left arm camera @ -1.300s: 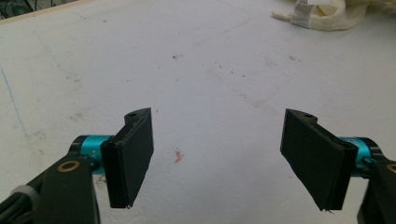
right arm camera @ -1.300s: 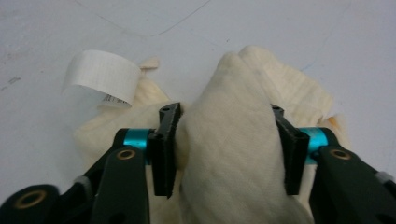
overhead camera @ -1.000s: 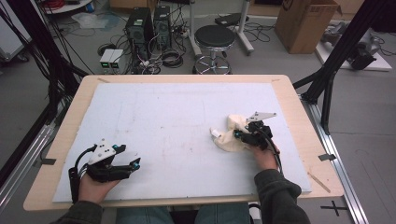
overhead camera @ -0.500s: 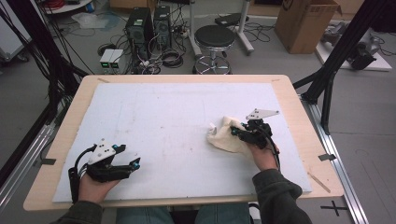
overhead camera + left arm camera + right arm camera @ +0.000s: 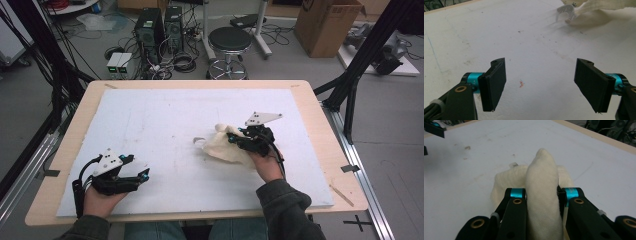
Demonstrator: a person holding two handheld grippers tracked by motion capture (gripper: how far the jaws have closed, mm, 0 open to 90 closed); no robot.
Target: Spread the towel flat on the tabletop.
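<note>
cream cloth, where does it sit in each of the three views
High view: the cream cloth lies right of centre, at the right claw.
Left gripper view: top right corner, far beyond the open jaws.
Right gripper view: centre, pinched between the jaws.
Shared landmark: its small grey tag.

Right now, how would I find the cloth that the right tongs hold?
Look at the white mat covering the wooden table. On its right half, the right tongs pinch a crumpled cream cloth, the one soft thing there, with a small label at its edge.
</note>
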